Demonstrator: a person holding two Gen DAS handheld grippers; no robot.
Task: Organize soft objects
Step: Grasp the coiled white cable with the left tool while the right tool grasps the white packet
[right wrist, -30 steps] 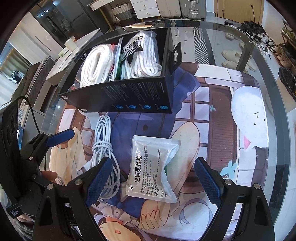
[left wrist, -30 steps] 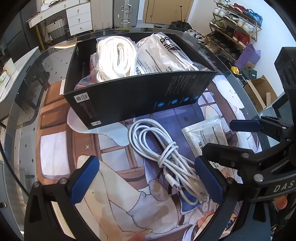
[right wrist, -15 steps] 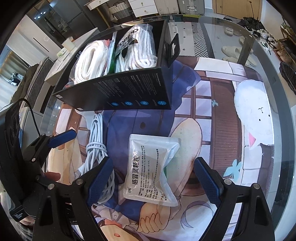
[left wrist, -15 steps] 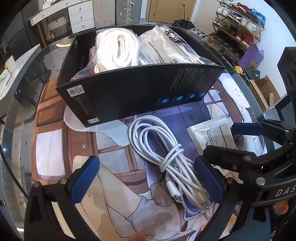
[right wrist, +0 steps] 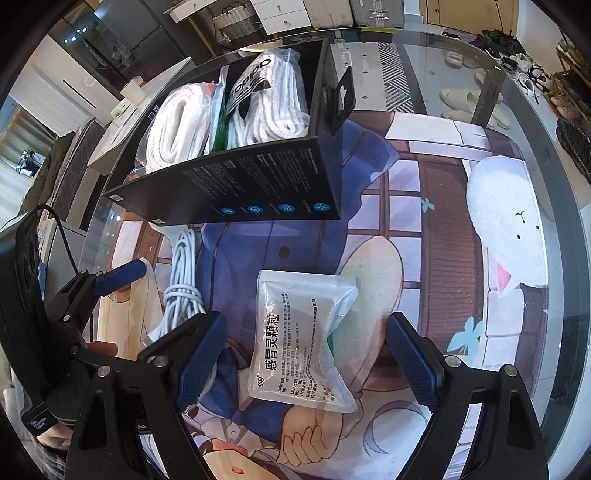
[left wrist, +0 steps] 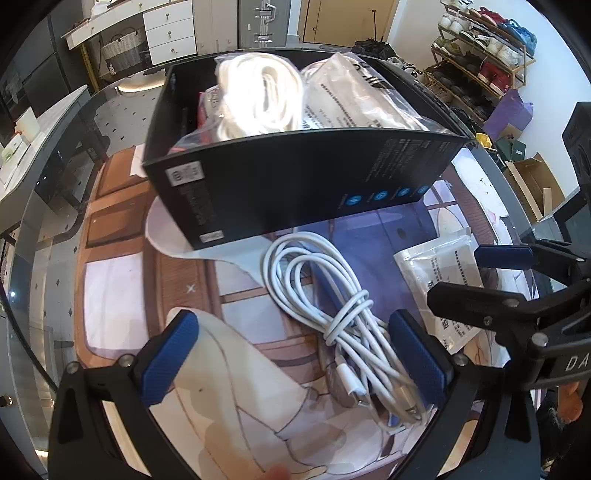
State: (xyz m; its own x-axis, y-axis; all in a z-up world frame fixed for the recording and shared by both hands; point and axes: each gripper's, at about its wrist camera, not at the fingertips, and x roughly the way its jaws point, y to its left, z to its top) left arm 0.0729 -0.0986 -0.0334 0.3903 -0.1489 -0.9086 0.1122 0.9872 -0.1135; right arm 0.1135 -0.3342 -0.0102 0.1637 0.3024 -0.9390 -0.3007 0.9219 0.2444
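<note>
The left claw [left wrist: 293, 354] points steeply down with its 2 blue-padded fingers [left wrist: 168, 356] spread wide apart; nothing is clamped, though the lower end of a coiled white cable [left wrist: 332, 310] lies under the gap, close by the pad on the right of that view. The right claw [right wrist: 308, 360] is likewise spread wide and empty, its jaws set on either side of a clear sachet [right wrist: 303, 339] printed with dark characters, which lies flat on the desk below without either pad pressing it. In the right wrist view the left claw's blue tip shows at the left edge, beside the cable [right wrist: 183, 284], and the cable and sachet lie side by side but apart. Both rest on a printed mat [right wrist: 436, 206] with a cartoon picture, spread over a glass desk [right wrist: 554, 155]. Just behind them stands an open black box [left wrist: 295, 184] with small blue icons along its near wall; inside it are 2 clear bags of white rope [right wrist: 173, 125], one carrying black lettering [right wrist: 258, 96], standing side by side. Beyond the desk, the left wrist view shows a shoe rack [left wrist: 484, 44] against the wall and white drawers [left wrist: 170, 29].
</note>
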